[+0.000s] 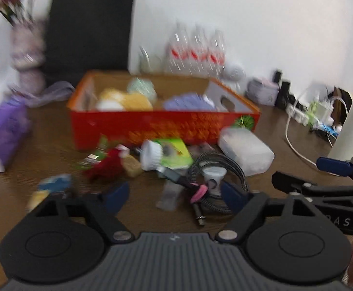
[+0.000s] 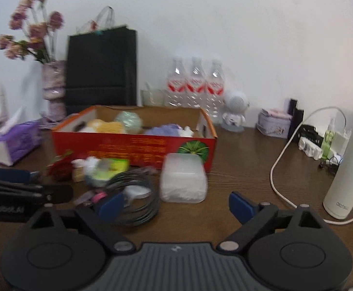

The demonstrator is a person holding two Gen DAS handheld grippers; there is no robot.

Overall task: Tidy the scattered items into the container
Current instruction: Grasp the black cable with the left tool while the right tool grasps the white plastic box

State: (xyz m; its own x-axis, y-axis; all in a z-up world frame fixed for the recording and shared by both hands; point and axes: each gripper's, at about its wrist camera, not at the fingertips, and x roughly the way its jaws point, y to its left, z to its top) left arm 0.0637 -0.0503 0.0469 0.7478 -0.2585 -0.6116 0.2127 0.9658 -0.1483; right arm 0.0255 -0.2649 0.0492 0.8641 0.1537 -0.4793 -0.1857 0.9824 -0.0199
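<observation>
An open red-orange cardboard box (image 1: 152, 126) (image 2: 137, 145) stands on the brown table and holds yellow, green and purple soft items. In front of it lie a white brush (image 1: 152, 156), a green packet (image 1: 175, 152), a red item (image 1: 108, 163), a coiled dark cable (image 1: 227, 169) (image 2: 135, 194) and a frosted plastic box (image 1: 246, 150) (image 2: 182, 178). My left gripper (image 1: 175, 195) is open and empty, just short of the cable and a small clear item. My right gripper (image 2: 176, 205) is open and empty, in front of the frosted box.
A purple tissue box (image 2: 16, 143), a vase of flowers (image 2: 52, 89), a black bag (image 2: 101, 70), three water bottles (image 2: 195, 84) and a white figure (image 2: 234, 111) line the back. A white flask (image 2: 348, 155), a power strip (image 2: 309, 146) and white cord (image 2: 280, 167) stand right.
</observation>
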